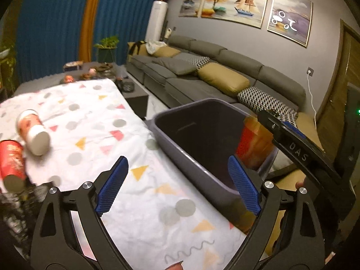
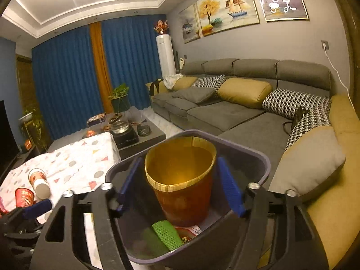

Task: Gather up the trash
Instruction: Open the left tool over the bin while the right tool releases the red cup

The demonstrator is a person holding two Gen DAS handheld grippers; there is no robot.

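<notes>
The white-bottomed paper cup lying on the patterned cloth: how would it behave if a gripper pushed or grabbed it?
The cup lies on its side, so a nudge would probably roll it in a curve, being tapered. It looks like thin paper: likely light and easily crushed. The wrinkled cloth might slow its roll.

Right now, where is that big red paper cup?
In the right wrist view the red paper cup sits between the open right tongs, over the grey bin beside the sofa.
</notes>
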